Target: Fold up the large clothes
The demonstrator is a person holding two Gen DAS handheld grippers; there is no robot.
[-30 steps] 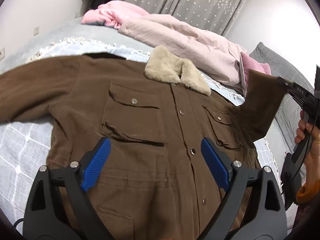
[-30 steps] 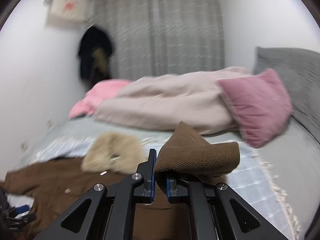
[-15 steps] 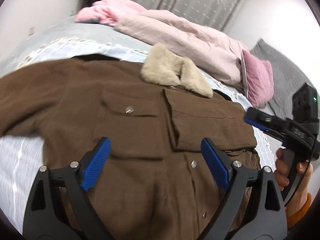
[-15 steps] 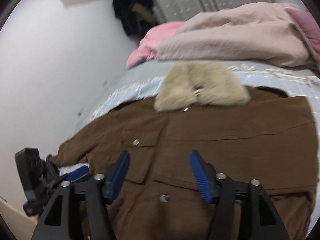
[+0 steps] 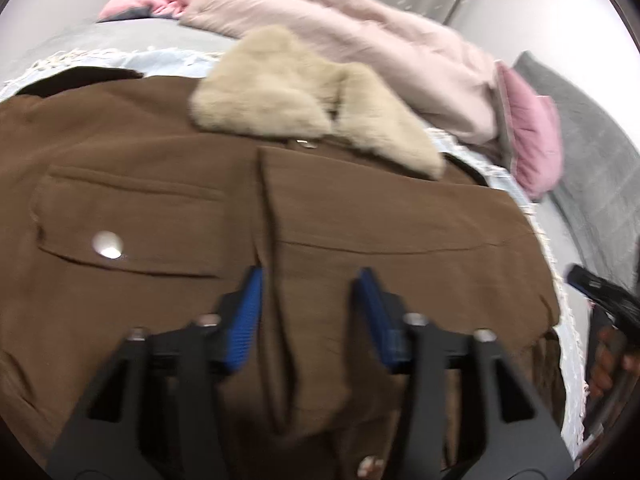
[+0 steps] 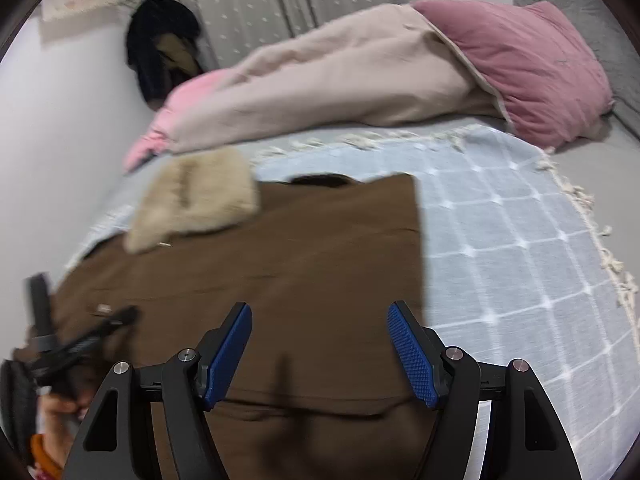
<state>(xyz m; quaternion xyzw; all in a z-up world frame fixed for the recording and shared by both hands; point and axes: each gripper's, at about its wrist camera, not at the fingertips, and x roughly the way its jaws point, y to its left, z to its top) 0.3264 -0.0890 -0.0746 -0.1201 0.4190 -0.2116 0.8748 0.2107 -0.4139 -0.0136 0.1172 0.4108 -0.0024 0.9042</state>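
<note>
A brown jacket (image 5: 140, 160) with a beige fur collar (image 5: 312, 100) lies front up on the bed. Its sleeve (image 5: 400, 220) is folded across the chest. My left gripper (image 5: 310, 300) is low over the jacket's middle with its jaws closing. A raised ridge of brown cloth stands between the pads, at the sleeve's end, and I see no firm pinch on it. In the right wrist view my right gripper (image 6: 320, 344) hangs open over the jacket (image 6: 320, 248) near its straight folded edge and holds nothing. The collar (image 6: 196, 200) lies further back.
A light blue checked throw (image 6: 500, 240) with a fringe lies under the jacket. Behind it are a pale pink duvet (image 6: 340, 80), a pink pillow (image 6: 528, 56) and a grey pillow (image 5: 592, 168). Dark clothes (image 6: 164, 48) hang by the curtain. The other gripper and a hand (image 6: 60, 360) show at the left.
My right gripper opened, let the sleeve cuff down across the chest, and sank towards the jacket's edge. My left gripper moved in closer over the jacket and its jaws narrowed around the cloth.
</note>
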